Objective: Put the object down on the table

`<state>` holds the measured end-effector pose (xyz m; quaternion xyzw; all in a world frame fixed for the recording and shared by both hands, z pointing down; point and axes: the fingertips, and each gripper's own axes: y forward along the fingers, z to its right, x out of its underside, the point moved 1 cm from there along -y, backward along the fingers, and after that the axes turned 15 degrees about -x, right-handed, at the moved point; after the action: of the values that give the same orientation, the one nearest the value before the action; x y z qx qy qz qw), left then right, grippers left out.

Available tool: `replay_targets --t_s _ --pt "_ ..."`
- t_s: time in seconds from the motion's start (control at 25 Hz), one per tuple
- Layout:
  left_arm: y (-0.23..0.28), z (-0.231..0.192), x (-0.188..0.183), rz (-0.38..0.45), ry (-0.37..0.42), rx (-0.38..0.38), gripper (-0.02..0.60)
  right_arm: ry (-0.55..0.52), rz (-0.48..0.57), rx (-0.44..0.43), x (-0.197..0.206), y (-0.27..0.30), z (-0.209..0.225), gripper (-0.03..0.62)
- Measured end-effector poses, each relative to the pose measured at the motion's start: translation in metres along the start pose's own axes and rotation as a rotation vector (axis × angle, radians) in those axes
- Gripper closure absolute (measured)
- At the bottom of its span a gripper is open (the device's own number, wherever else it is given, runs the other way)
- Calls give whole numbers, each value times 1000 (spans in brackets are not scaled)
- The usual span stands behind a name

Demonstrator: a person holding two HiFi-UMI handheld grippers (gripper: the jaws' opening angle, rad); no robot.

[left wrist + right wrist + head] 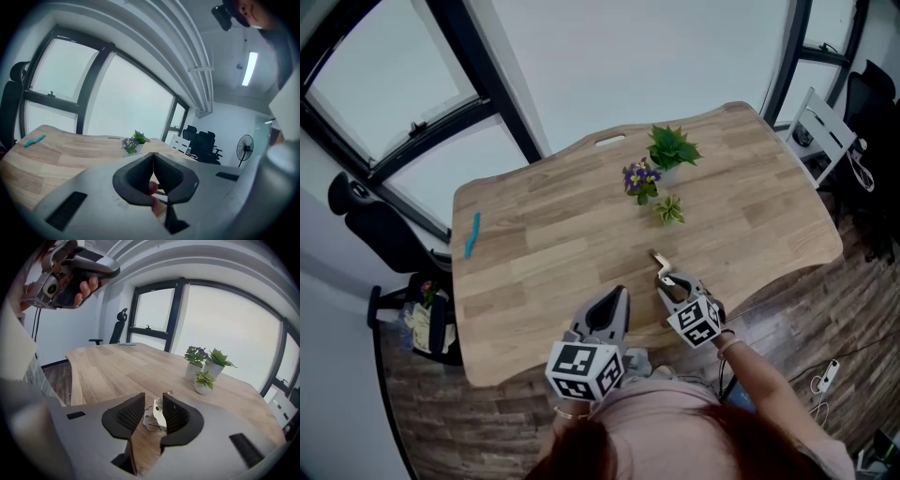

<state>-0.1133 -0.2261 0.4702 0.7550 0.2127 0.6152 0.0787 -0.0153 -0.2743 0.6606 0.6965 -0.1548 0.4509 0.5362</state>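
Note:
A small pale metal object (155,414) lies on the wooden table (544,244) between the jaws of my right gripper (153,400). It rests close against the right-hand pad, and a clear gap separates it from the left-hand pad, so the jaws stand open around it. From the head view, the right gripper (667,281) is low near the table's front edge, with the object (660,262) poking out beyond its tips. My left gripper (618,294) hovers to its left, lifted off the table. Its jaws (153,154) meet at the tips, shut and empty.
Three small potted plants stand in the far middle of the table: a green one (673,147), a purple-flowered one (641,178) and a small pale one (669,209). A teal object (472,234) lies near the left edge. A black chair (380,234) stands to the left, a white chair (820,131) to the right.

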Motion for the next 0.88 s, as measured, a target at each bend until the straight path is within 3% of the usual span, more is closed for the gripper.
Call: replay_targets --t_s 0.36,0.88 --pt "-8 1 11 0 11 -34 578 177 120 33 -22 -31 -1 528" --pt "-17 27 15 20 67 -35 578 189 283 96 -52 -102 -10 592"
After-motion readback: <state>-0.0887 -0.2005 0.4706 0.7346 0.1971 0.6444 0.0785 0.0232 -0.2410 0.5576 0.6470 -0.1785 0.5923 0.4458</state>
